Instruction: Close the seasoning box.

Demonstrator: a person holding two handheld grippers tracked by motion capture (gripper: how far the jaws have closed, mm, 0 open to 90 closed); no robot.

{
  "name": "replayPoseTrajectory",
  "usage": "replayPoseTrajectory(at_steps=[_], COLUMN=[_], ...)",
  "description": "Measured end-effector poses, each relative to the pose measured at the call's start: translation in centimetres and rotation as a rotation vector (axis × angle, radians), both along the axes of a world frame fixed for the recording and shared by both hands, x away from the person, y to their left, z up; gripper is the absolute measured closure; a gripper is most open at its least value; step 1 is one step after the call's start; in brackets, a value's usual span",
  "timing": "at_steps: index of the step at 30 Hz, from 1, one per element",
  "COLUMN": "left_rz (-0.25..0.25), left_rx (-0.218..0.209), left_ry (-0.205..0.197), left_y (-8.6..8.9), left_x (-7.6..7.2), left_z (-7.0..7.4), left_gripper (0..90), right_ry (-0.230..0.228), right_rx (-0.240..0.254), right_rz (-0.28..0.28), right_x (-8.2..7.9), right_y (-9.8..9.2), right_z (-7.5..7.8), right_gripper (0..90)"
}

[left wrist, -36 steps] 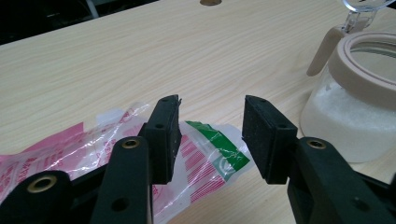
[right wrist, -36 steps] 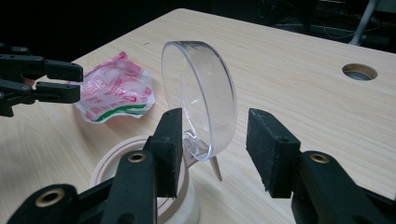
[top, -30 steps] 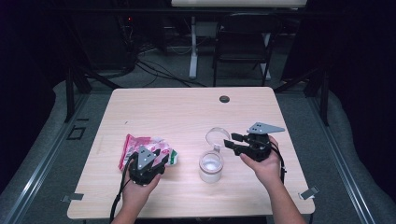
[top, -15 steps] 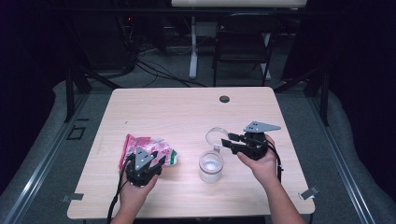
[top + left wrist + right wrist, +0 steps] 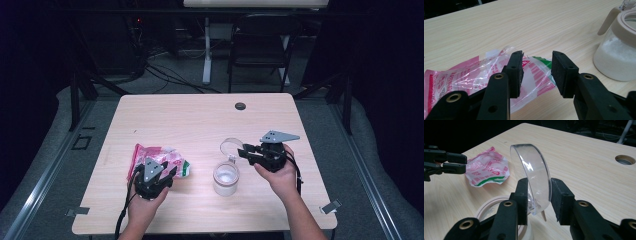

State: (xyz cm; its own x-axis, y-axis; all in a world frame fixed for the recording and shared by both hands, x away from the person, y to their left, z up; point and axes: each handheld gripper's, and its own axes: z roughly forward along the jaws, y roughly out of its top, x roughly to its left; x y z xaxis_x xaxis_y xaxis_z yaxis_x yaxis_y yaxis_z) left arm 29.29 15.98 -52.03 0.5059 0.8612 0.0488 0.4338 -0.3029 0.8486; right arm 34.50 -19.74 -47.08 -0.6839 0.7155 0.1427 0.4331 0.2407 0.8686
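High view: left tool (image 5: 172,170) sits low on the surface (image 5: 200,120), jaws over the near edge of a red/pink plastic bag (image 5: 155,157) w/ green trim. Bag lies flat, just ahead of and under that tool. Right tool (image 5: 243,152) points left toward a clear round lid (image 5: 231,147), which stands up from a jar (image 5: 226,178) w/ white contents. Jar is just left of and nearer the person than the right tool, between the two tools. Dark round hole (image 5: 240,106) in surface, far side, well apart from both.

Left gripper view: left tool (image 5: 537,66) jaws about half apart, not clamping. Bag (image 5: 469,75) lies under and past the jaws, its crinkled end in the gap; left pad (image 5: 516,72) sits at or on the film, can't tell if touching. Right pad is clear of it. Jar (image 5: 616,57) off to the right, beige rim, white powder inside, well apart from the jaws.

Right gripper view: right tool (image 5: 539,195) jaws have just been closing, w/ the lid (image 5: 532,173) between them. Lid tilted up on edge; left pad (image 5: 524,195) looks against it, right pad close, small gap poss. – can't tell if gripped. Jar rim (image 5: 491,207) right below the jaws. Bag (image 5: 486,168) farther off to the left, left tool (image 5: 464,162) beside it.
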Motion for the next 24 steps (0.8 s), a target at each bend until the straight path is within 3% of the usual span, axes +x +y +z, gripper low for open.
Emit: replayPoseTrajectory(at_steps=[15,24], left_rz=[-0.009,-0.028], left_rx=[-0.004,-0.004], left_ry=[-0.002,-0.001], left_y=[-0.2,-0.7], left_x=[0.1,0.5], left_z=[0.0,0.0], left_gripper=[61.1,60.7], right_ry=[-0.032,-0.052], right_rx=[-0.045,-0.079], right_rz=[0.018,0.061], right_x=[-0.7,-1.4], right_y=[0.5,0.9], right_z=[0.3,0.5], right_gripper=[67.5,62.6])
